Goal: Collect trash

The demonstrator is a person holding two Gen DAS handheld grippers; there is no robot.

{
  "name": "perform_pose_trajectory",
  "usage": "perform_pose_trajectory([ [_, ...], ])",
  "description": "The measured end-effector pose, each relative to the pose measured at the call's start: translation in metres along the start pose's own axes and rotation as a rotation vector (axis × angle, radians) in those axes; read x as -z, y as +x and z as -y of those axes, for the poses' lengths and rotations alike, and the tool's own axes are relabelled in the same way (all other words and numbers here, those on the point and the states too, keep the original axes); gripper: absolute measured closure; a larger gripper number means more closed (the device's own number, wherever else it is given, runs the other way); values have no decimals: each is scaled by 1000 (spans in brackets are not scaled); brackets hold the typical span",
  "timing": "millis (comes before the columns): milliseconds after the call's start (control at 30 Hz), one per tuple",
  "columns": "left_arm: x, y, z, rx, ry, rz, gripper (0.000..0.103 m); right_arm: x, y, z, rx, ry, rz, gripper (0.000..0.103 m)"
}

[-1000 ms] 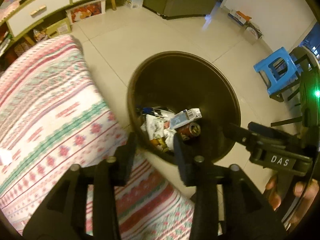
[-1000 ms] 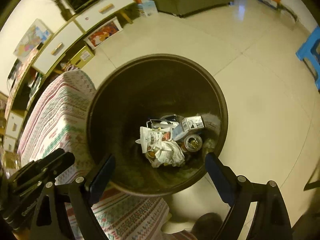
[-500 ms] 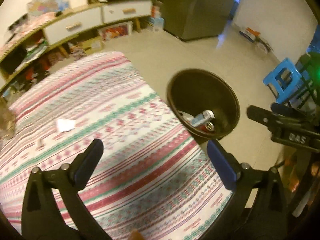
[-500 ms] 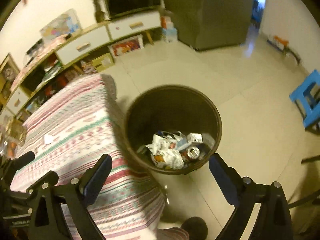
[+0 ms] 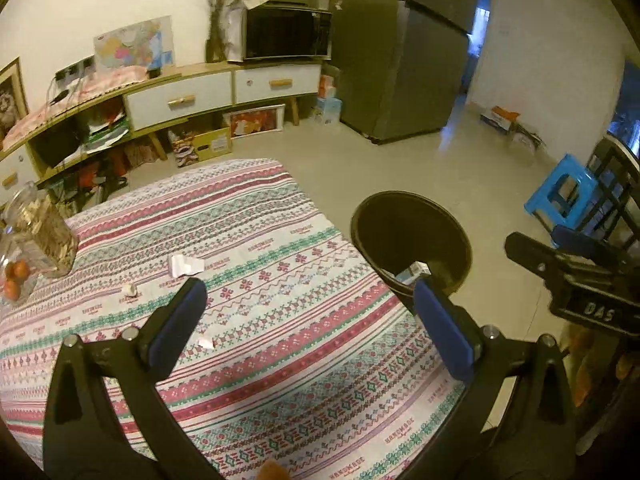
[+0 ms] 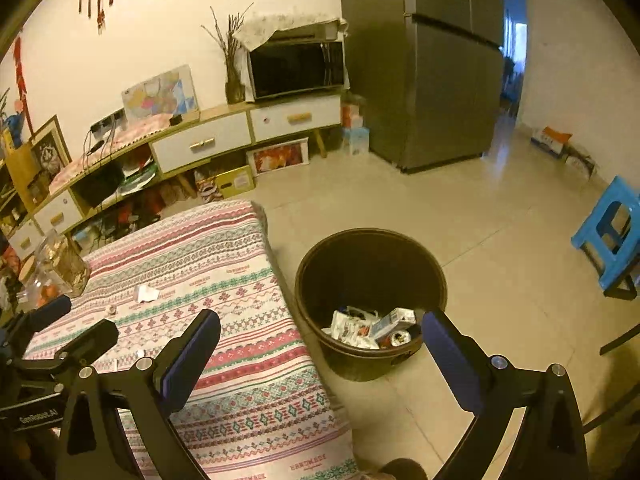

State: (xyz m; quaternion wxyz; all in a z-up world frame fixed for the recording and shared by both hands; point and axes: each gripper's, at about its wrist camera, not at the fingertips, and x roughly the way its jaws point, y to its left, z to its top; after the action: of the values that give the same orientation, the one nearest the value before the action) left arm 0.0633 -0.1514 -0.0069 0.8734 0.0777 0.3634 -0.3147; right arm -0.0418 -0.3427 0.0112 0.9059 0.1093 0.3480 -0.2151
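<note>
From the left wrist, the left claw (image 5: 308,312) hangs wide open and empty over the patterned tabletop (image 5: 280,360). Three scraps are left: a white wrapper (image 5: 185,265) toward the far left corner, a crumpled bit (image 5: 129,289) just beside it, and a small piece (image 5: 206,343) nearer the front edge. From the right wrist, the right claw (image 6: 320,344) is likewise spread with nothing in it. The dark bin (image 6: 370,304) on the floor by the tabletop's right edge already holds packets and a can. By my judgement, most is binned; those scraps remain.
</note>
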Motion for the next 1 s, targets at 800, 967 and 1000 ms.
perform_pose_trajectory([
  [800,22,-35,-7,-159,-89,140,0,21,-11,-32,-17,-136,95,1],
  [967,25,-40,-7,-187,-96,160,0,21,-11,-36,-40,-145,98,1],
  [1000,25,-40,-8,-189,-99,160,0,21,-10,-37,-41,-147,97,1],
])
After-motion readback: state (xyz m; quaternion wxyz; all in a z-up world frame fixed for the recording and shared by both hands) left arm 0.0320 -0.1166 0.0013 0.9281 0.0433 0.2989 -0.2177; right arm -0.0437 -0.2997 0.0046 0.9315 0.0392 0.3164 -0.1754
